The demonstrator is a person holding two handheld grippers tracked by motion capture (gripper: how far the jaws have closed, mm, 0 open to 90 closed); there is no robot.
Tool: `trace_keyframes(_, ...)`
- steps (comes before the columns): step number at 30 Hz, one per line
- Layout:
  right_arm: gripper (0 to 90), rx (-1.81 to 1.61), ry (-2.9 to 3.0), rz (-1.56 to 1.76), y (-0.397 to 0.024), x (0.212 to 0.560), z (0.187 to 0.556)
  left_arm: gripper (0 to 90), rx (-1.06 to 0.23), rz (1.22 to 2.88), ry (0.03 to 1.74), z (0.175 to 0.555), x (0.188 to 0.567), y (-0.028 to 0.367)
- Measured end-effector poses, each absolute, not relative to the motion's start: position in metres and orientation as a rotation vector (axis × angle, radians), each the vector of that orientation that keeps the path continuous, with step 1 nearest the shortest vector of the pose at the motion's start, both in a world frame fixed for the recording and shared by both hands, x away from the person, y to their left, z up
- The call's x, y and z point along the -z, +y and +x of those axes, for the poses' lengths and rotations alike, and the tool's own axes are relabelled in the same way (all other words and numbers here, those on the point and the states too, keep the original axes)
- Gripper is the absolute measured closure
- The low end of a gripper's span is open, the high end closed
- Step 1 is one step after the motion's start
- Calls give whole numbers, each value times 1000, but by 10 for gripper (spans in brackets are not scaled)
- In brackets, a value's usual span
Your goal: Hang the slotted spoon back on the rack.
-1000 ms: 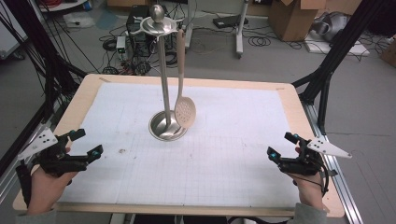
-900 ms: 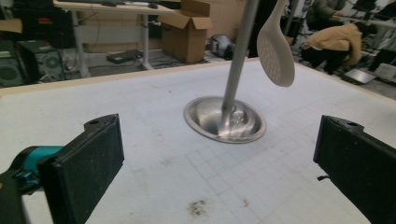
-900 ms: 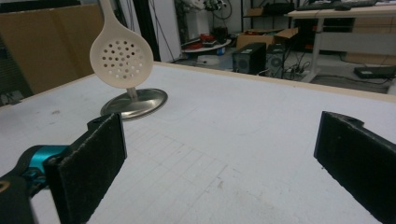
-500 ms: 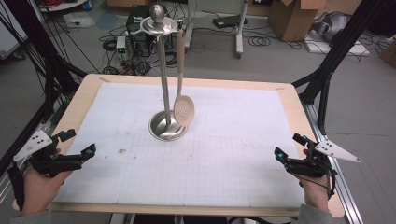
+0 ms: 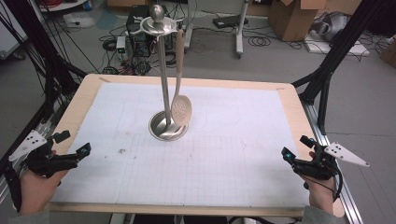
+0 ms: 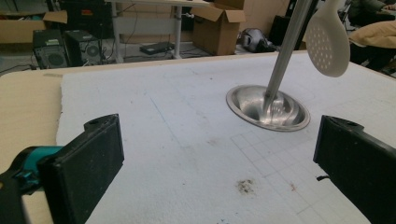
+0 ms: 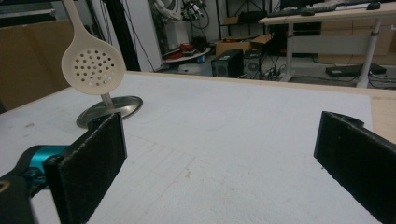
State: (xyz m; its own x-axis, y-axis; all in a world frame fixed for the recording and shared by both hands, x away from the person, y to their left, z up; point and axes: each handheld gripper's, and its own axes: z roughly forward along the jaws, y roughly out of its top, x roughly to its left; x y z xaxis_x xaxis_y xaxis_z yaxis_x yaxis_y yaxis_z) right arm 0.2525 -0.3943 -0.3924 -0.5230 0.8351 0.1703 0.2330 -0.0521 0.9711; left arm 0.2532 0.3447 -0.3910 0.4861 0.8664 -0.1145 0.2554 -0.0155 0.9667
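Left gripper (image 5: 74, 154): jaws spread wide, holding nothing, positioned near the table's (image 5: 84, 100) left front corner; right gripper (image 5: 294, 156): jaws likewise apart and empty, near the right front edge. Perforated skimmer spoon (image 5: 181, 108): suspended from a hook on the steel utensil stand (image 5: 164, 88), bowl hanging just above the stand's round base (image 5: 159, 128); stand located mid-table on the white gridded mat (image 5: 233, 140), well apart from both grippers.

Cardboard boxes (image 5: 289, 16), computer tower (image 6: 55, 49) behind table.

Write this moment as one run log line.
left hand-held gripper: open, empty | right hand-held gripper: open, empty | slotted spoon: hanging on stand
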Motion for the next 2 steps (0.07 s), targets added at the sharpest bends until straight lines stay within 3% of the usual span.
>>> trace_keyframes(2, 14, -1618, 1739, 1132, -394, 393, 253, 21, -639, 1558, 1005, 254, 392, 343)
